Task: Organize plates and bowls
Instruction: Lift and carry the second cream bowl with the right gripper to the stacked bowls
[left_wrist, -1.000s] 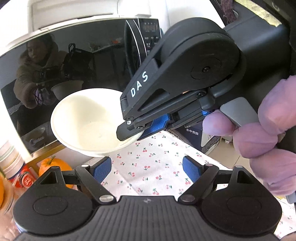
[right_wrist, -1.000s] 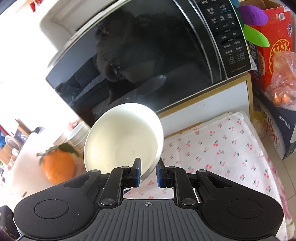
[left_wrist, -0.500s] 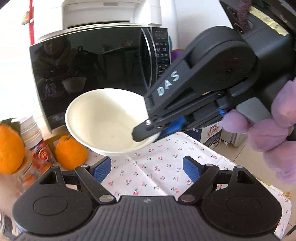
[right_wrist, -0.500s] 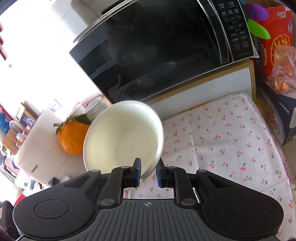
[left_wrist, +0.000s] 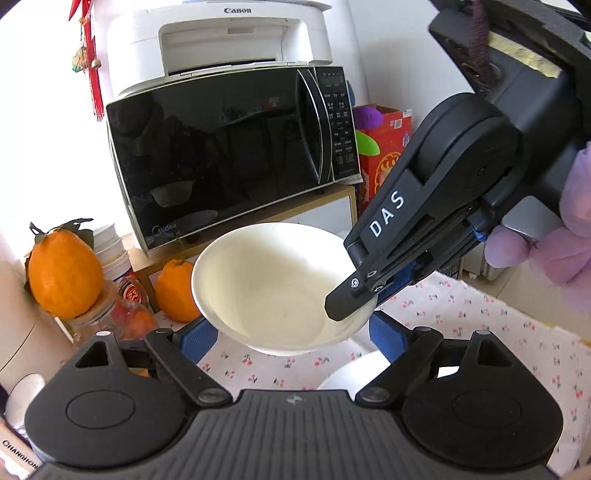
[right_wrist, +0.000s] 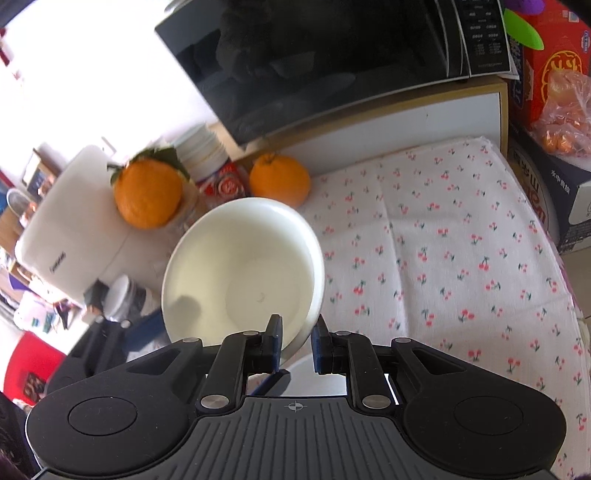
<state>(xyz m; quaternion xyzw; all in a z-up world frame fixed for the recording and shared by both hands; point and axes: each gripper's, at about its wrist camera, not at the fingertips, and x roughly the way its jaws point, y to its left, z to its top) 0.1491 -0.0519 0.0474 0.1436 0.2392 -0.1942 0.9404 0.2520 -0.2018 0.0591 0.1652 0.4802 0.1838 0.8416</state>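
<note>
A white bowl (right_wrist: 240, 273) hangs in the air, its near rim pinched between the pads of my right gripper (right_wrist: 296, 341), which is shut on it. In the left wrist view the same bowl (left_wrist: 273, 284) is held by the right gripper (left_wrist: 351, 299) coming in from the upper right. My left gripper (left_wrist: 291, 338) is open and empty, its blue pads spread wide just below the bowl. The rim of another white dish (left_wrist: 354, 373) shows under the bowl, low between the left fingers.
A cherry-print cloth (right_wrist: 443, 240) covers the table. A black microwave (left_wrist: 229, 162) stands on a wooden shelf behind, a printer on top. Oranges (left_wrist: 62, 273) and jars crowd the left side. Boxes and a bag of fruit (right_wrist: 561, 110) stand at the right.
Both grippers have pulled back and away from the microwave, the right one carrying the bowl lower towards the cloth. The left stays open beneath the bowl.
</note>
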